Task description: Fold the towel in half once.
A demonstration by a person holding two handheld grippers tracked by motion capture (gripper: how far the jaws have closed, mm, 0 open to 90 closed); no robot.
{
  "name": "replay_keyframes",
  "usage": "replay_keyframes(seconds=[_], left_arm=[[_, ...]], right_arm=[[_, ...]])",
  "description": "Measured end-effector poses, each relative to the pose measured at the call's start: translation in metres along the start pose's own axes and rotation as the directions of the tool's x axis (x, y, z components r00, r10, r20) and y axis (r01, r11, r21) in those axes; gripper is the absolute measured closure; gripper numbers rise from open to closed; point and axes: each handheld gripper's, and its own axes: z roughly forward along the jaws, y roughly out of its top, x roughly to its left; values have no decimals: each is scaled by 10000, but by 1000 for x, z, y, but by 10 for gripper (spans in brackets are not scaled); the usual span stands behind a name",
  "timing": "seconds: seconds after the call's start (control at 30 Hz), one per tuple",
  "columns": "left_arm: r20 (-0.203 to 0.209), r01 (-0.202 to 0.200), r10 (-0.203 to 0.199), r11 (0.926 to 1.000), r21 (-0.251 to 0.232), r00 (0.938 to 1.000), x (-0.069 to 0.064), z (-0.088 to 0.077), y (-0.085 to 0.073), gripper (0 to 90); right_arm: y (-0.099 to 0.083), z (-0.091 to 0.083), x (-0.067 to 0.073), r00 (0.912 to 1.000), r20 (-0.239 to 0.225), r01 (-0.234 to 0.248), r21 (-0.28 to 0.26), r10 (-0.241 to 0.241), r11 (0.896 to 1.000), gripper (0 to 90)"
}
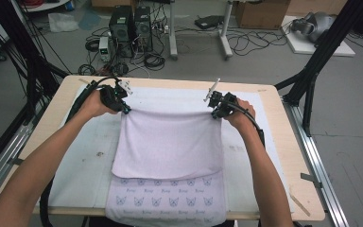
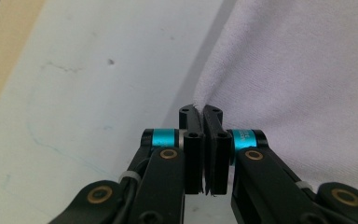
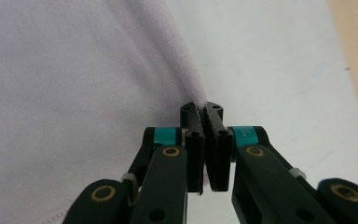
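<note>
Currently the left claw (image 1: 124, 108) is clamped on the towel's (image 1: 168, 146) far-left corner, and the right claw (image 1: 216, 112) pinches its far-right corner, the cloth hanging between them over the bench (image 1: 288, 142). With such thin bites, uneven pulling could slip a corner free and skew the fold.

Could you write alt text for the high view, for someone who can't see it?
A person's two forearms reach over a table, the left gripper and right gripper each clamped on a far corner of a pale lilac towel, lifting its far half up. The near edge, printed with small motifs, hangs over the table's front.
</note>
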Motion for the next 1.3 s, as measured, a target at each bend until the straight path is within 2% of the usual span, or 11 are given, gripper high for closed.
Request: replay_keyframes(seconds=[0.17, 0.23, 0.3, 0.37, 0.5, 0.57, 0.7, 1.0, 1.03, 1.17, 1.3], left_arm=[[-457, -90, 85, 9999, -115, 9989, 25, -11, 18, 873], [-333, 117, -130, 9992, -378, 9994, 31, -13, 20, 870], [-241, 77, -90, 9986, -524, 9997, 32, -11, 17, 772], [-214, 160, -174, 9980, -609, 9996, 31, -12, 13, 519], [332, -207, 242, 9944, -1037, 9992, 15, -18, 2, 410], [541, -681, 763, 9878, -1400, 9956, 0, -22, -3, 392], [1144, -1384, 1568, 9782, -1547, 9810, -31, -22, -13, 344], [1894, -2604, 2887, 9520, -1607, 9385, -93, -22, -36, 295], [1904, -2657, 2913, 9525, -1487, 9375, -97, -22, -39, 295], [2013, -3022, 3269, 9423, -1441, 9234, -113, -23, -49, 274], [2125, -3266, 3468, 9369, -1248, 9136, -126, -19, -58, 272]], right_arm=[[11, -15, -25, 9959, 870, -190, -553, 238, 9983, 880], [16, -24, -33, 9902, 1287, -404, -1030, 536, 9939, 874], [17, -26, -36, 9943, 905, -441, -1324, 564, 9902, 702], [13, -25, -34, 9955, 633, -621, -1167, 698, 9912, 637], [-3, -26, -23, 9984, -363, -486, -1331, 442, 9899, 549], [-10, -28, -16, 9957, -899, -380, -1527, 244, 9875, 529], [-24, -28, 5, 9757, -2100, 366, -1267, -629, 9913, 474], [-44, -20, 55, 9040, -3718, 2019, -636, -2110, 9773, 442], [-44, -18, 59, 8947, -3845, 2240, -540, -2273, 9731, 442], [-43, -8, 71, 8947, -3703, 2824, 356, -2498, 9586, 444], [-39, 0, 73, 8945, -3802, 2802, 665, -2353, 9576, 536]])
